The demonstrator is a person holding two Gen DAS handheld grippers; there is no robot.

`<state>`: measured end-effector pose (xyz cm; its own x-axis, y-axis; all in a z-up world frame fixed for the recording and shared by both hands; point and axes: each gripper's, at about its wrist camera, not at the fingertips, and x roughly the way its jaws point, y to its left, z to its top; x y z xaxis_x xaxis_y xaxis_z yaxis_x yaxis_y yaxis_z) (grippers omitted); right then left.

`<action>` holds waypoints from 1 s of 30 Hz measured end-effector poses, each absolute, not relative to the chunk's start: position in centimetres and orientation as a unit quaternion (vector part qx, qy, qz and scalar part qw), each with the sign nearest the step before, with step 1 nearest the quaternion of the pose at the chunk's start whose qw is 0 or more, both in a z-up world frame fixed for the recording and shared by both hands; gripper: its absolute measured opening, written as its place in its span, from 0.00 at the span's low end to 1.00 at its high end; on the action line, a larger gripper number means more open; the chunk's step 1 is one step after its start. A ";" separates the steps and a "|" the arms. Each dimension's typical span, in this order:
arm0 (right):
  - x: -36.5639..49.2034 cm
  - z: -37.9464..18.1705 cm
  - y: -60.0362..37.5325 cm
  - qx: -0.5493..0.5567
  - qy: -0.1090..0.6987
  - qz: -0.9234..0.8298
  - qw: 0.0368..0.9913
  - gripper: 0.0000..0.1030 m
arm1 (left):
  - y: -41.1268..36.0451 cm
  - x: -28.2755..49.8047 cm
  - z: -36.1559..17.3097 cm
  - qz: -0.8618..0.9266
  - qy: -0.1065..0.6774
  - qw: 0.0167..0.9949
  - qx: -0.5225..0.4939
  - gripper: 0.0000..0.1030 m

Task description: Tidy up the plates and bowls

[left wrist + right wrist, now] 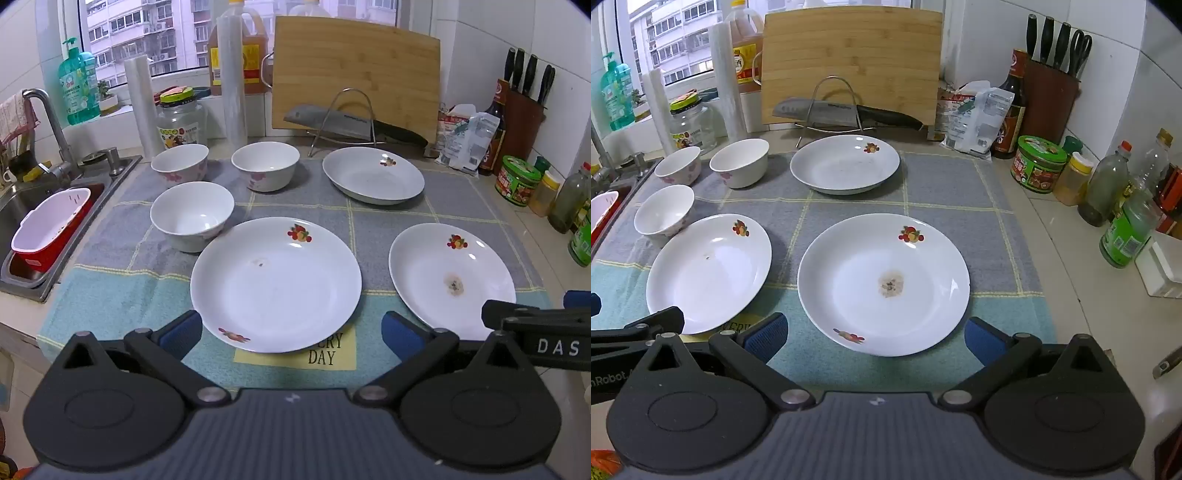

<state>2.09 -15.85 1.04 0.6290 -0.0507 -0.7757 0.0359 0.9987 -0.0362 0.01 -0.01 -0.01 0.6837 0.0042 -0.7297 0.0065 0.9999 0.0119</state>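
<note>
Left gripper [291, 332] hangs released, blue pads wide apart, nothing between them, just at the near rim of the middle plate [275, 284], which serves as landmark here. Right gripper [875, 334] also spread wide and holding nothing, at the near rim of the stained plate [882, 284], which sits right of the middle plate, apart from it, brown spot in its centre. Third plate [373, 175] lies behind and to the right of the middle plate, well apart. Near bowl [192, 218] sits just behind-left of the middle plate; rims look touching or nearly so, cannot tell. Two more bowls further back: left bowl [181, 162] and right bowl [265, 166], side by side, upright, empty. All dishes rest on a checked mat [110, 295]. Behind the third plate a cleaver [354, 123] rests on a wire rack, cutting board [354, 74] upright behind it. Sink [22, 273] with red-and-white basket [51, 225] left of the middle plate. Bottles and jars far right.
</note>
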 end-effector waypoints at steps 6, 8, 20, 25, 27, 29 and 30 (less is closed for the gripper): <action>2.0 1.0 -15.8 -0.007 0.428 -0.024 0.903 1.00 | -0.4 0.1 -0.1 -0.001 0.398 0.917 0.006 0.99; 2.1 1.1 -15.9 -0.007 0.428 -0.026 0.903 1.00 | -0.3 0.1 -0.1 -0.002 0.397 0.918 0.003 0.99; 2.1 1.1 -16.1 -0.006 0.430 -0.026 0.902 1.00 | -0.5 0.3 0.0 -0.005 0.400 0.917 0.005 0.99; 2.2 1.1 -16.0 -0.007 0.430 -0.028 0.903 1.00 | -0.4 0.3 -0.1 -0.005 0.399 0.917 0.005 0.99; 2.2 1.2 -15.9 -0.007 0.430 -0.029 0.902 1.00 | -0.4 0.4 -0.1 -0.005 0.399 0.917 0.004 0.99; 2.2 1.1 -15.9 -0.008 0.429 -0.029 0.903 1.00 | -0.3 0.4 -0.2 -0.005 0.400 0.917 0.003 0.99; 2.2 1.1 -15.9 -0.008 0.430 -0.029 0.903 1.00 | -0.3 0.4 -0.1 -0.005 0.400 0.916 0.003 0.99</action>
